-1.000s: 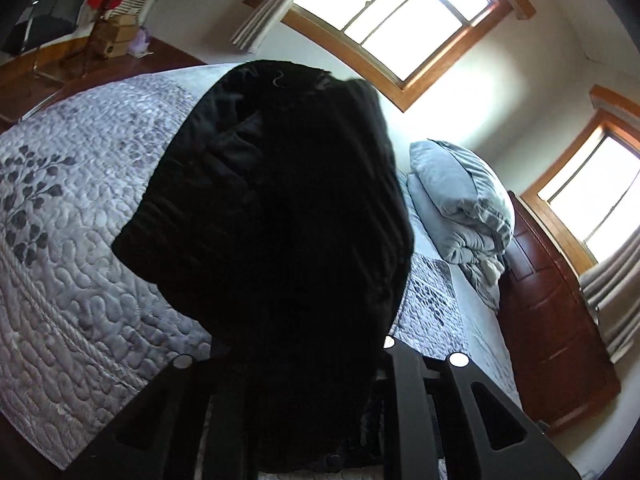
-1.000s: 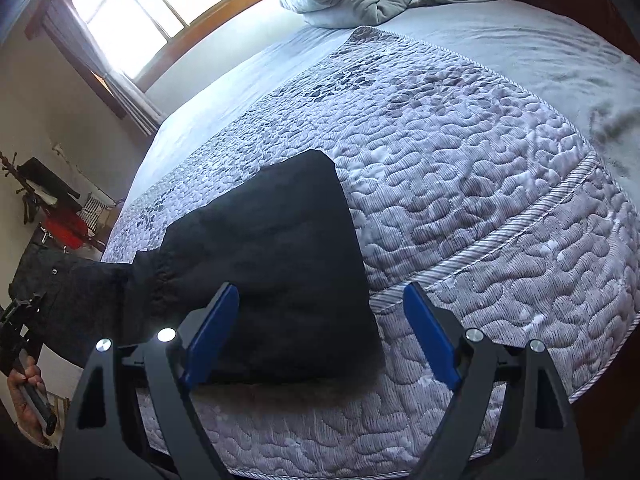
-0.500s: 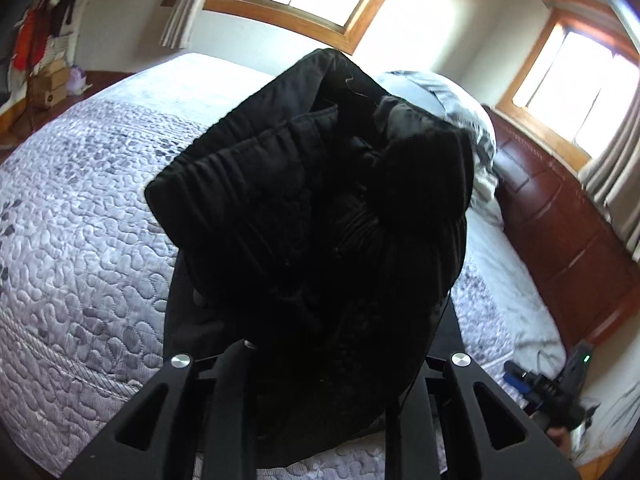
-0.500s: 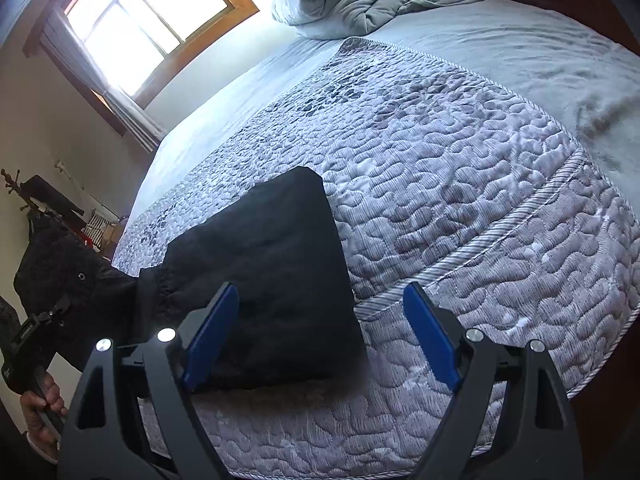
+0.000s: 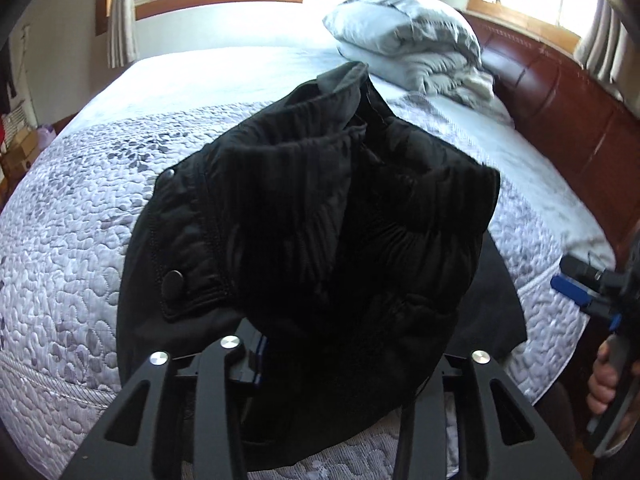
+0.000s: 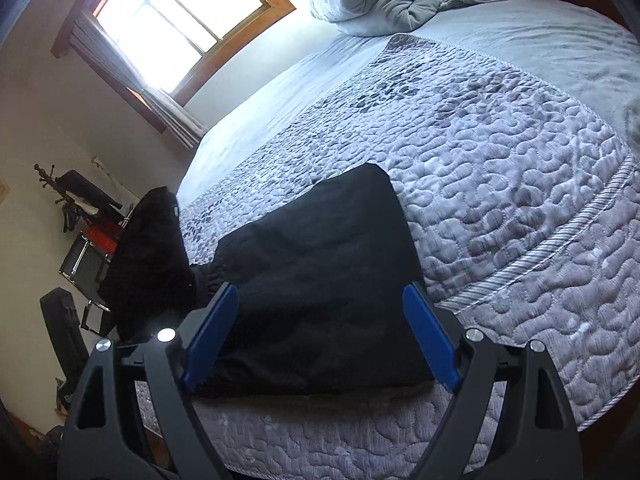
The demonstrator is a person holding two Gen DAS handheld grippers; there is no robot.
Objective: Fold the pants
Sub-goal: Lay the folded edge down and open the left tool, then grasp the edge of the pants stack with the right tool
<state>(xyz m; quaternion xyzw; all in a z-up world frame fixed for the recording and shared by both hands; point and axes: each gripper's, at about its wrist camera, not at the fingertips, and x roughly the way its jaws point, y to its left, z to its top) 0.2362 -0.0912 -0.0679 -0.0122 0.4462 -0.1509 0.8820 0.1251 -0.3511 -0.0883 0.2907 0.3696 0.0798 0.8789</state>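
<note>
Pants (image 5: 320,240) hang bunched in my left gripper (image 5: 332,364), clamped; lower half lies flat on the quilt (image 6: 520,160). My right gripper (image 6: 320,336) gapes empty; final fold remains.

In the left wrist view the bunched black pants (image 5: 320,248) drape over the left gripper (image 5: 336,364) and hide its fingertips, so how its jaws stand cannot be told. The pants also cover much of the quilt (image 5: 68,240) behind them. The right gripper (image 5: 592,292) is cut off by the right edge. In the right wrist view the dark clutter (image 6: 76,248) by the wall is too small to identify.
</note>
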